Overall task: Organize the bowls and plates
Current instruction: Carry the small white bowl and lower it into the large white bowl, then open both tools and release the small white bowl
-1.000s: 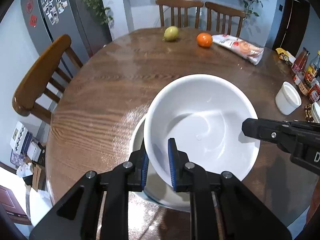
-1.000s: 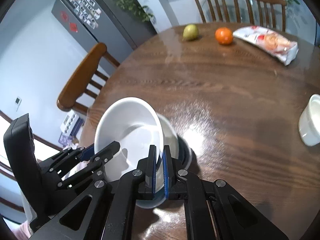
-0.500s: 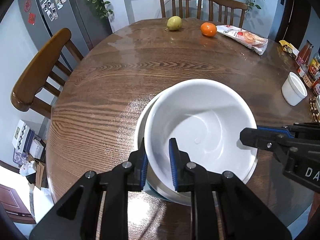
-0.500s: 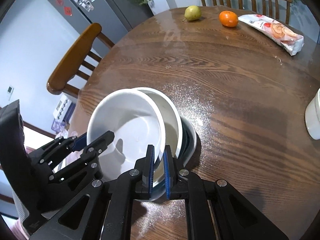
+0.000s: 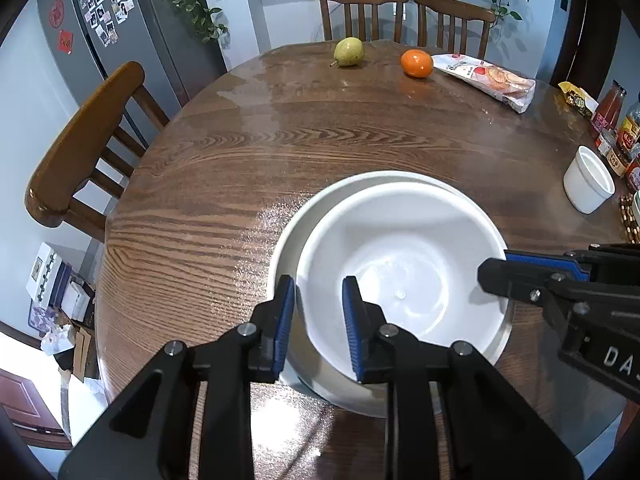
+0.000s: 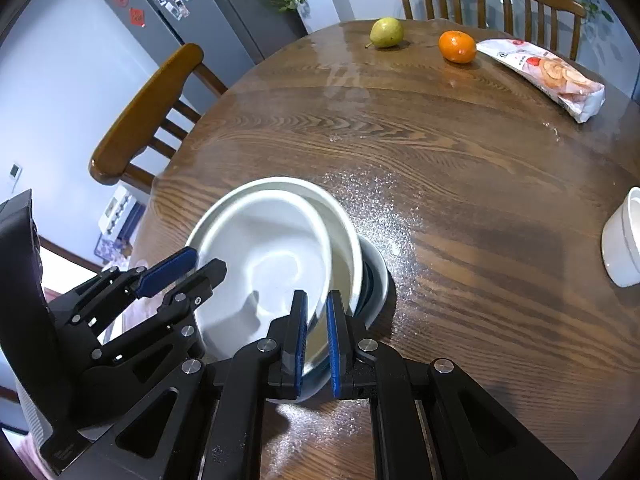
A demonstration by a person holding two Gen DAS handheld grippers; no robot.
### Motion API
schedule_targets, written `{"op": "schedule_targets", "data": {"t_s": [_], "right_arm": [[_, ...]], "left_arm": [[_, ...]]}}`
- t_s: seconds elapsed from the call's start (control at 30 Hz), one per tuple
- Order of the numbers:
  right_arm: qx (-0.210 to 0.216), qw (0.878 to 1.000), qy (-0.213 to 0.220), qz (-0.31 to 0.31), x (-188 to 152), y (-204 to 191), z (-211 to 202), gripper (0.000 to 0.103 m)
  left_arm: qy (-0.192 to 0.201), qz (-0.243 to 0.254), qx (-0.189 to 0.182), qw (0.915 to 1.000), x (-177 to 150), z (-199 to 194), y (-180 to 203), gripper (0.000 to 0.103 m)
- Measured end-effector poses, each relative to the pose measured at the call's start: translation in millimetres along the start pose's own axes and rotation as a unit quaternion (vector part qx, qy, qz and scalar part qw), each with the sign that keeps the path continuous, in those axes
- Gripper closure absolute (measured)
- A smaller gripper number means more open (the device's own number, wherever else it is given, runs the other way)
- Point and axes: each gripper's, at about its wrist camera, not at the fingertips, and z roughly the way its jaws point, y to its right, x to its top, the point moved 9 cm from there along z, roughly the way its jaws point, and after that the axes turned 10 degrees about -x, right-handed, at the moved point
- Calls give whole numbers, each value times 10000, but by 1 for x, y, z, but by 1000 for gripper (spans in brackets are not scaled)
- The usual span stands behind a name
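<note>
At table's near edge, on our left, the left gripper [image 5: 318, 322] is opening: its pads straddle the near rim of the white bowl [image 5: 404, 264] and a clear gap shows beside the left pad, where a second ago they were clamped on that rim. Bowl itself has gone from tilted up off the stack to sitting nested inside the larger white bowl [image 5: 288, 248], which in the right wrist view rests on a darker-rimmed dish [image 6: 376, 276] below. So we read the placement as essentially done and this as the release. Moving right, the right gripper [image 6: 316, 336] stays clenched on the bowl's rim at the opposite side, blade-thin gap between pads with the rim in it; it has barely shifted. Next for us: let go on the right too, then back both grippers out without dragging the bowl. It looks slightly off-centre in the larger one, so a snagged pad could tip it. Further right, the small white ramekin [image 5: 588, 180] sits well apart, untouched and probably next.
</note>
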Motion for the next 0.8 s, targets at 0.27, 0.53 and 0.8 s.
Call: {"op": "schedule_targets", "data": {"t_s": [0.27, 0.53, 0.8], "right_arm": [[-39, 10000, 36, -79, 1, -1, 0, 94], [-143, 9995, 145, -234, 5, -4, 0, 94], [-143, 9997, 71, -163, 5, -1, 3, 94]], "left_arm": [[16, 21, 11, 10000, 1, 0, 0, 78], [-116, -217, -274, 9993, 0, 5, -5, 78], [-174, -367, -457, 9981, 2, 4, -3, 78]]}}
